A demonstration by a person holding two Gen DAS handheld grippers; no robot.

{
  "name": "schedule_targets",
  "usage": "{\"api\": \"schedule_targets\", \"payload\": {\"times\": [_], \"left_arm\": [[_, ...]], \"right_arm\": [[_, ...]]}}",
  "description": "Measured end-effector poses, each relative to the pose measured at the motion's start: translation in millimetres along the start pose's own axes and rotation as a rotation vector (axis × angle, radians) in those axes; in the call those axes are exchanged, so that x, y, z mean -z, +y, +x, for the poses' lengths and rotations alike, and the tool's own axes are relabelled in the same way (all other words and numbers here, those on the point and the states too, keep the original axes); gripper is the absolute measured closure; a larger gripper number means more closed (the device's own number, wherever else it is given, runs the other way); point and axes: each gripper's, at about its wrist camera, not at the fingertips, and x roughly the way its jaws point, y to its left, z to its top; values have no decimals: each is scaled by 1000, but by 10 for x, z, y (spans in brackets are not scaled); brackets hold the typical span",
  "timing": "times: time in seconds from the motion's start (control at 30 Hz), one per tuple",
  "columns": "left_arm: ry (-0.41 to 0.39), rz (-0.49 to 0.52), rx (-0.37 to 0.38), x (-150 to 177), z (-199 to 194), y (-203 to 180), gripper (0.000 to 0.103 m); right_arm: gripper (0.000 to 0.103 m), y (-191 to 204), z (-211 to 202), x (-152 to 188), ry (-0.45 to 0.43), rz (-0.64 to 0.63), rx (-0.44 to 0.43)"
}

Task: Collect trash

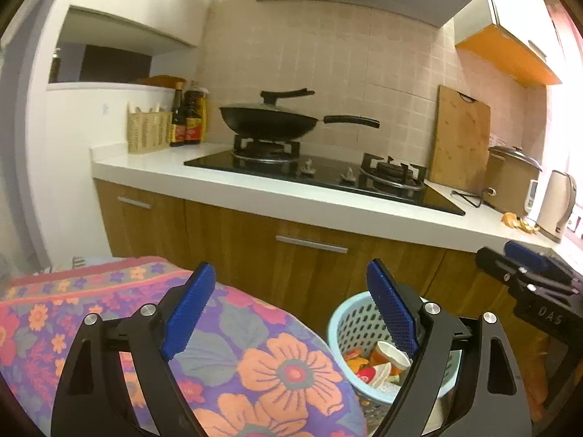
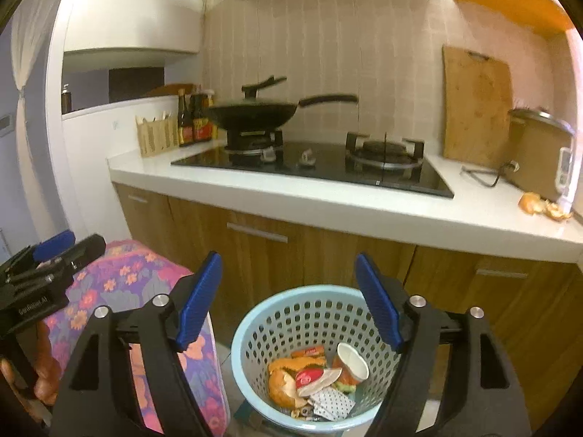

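A light blue perforated waste basket (image 2: 291,313) stands on the floor by the cabinets, holding orange peel, a paper cup, wrappers and a blister pack; it also shows in the left wrist view (image 1: 349,324). More orange peel (image 2: 543,205) lies on the white counter at the far right, and shows in the left wrist view (image 1: 519,222). My right gripper (image 2: 288,302) is open and empty above the basket. My left gripper (image 1: 291,309) is open and empty, above the floral cloth left of the basket.
A floral cloth-covered surface (image 1: 182,327) sits left of the basket. The counter (image 2: 328,204) holds a gas hob with a black wok (image 2: 255,113), sauce bottles, a woven holder, a cutting board (image 2: 477,105), a rice cooker (image 2: 539,149) and a kettle (image 1: 555,204).
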Motion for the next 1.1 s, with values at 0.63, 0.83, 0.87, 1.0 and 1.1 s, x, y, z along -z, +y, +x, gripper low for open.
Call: {"api": "schedule_targets", "payload": {"times": [0.63,0.83,0.87,1.0,1.1], "left_arm": [[-7,37,-97,69,-16,-9,19],[-10,59,-103,102,-2,-46,19],[-10,64,-103,107,0,-51,19],[-9,66,-102,119,3,-45,18],[-9,66,-99,118,1,-44,18]], "right_arm": [[29,75,-32,29,-61,-33,141],[25,108,-55,37,-72,-34,138],[24,100,-57,39,-73,-30,139],[23,106,-59,33,-74,-29,137],[23,109,-57,34,-72,-28,136]]}}
